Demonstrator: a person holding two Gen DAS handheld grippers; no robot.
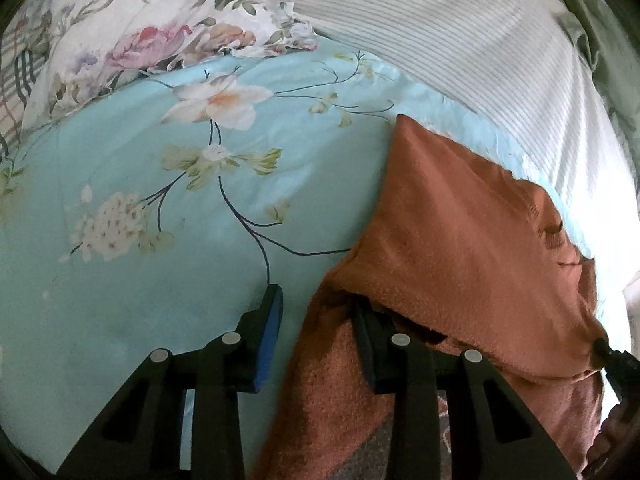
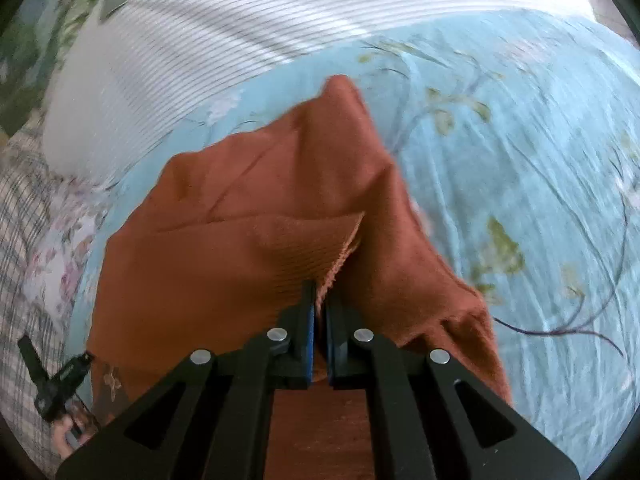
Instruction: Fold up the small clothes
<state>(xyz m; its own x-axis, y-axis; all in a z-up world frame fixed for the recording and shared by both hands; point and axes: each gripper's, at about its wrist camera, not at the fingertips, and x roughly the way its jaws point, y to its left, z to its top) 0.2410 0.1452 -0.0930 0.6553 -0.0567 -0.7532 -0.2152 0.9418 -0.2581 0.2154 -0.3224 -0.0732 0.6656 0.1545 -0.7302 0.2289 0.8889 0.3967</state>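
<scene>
Black linkage bars of the left gripper (image 1: 316, 320) fill the bottom of the left wrist view, its jaws partly open: the blue-padded finger on the left rests free over the bedsheet (image 1: 160, 280), while the other finger is tucked under a fold of the rust-orange garment (image 1: 460, 240), so whether the pads press on the cloth cannot be told. Only the cloth's near edge hangs into the gap between them. Seen from the right wrist, the right gripper (image 2: 320, 312) has its pads closed tight on a ribbed, raw-looking edge of the same garment (image 2: 248, 208), lifting it into a peaked ridge. That gripper's black tip also shows at the right edge of the left view, pinching the fabric. The surface is a bed with a pale blue sheet printed with white blossoms, green leaves and thin dark stems, lightly creased. Along its far side lie a white ribbed blanket (image 1: 460, 40), a rose-patterned floral pillow (image 1: 140, 24) toward the far left corner, and some green leafy fabric beyond. A checked cloth (image 2: 24, 240) lies at the left edge in the right wrist view. The garment is soft, fleecy, folded over on itself, resting mid-bed with one pointed corner reaching toward the blanket.
</scene>
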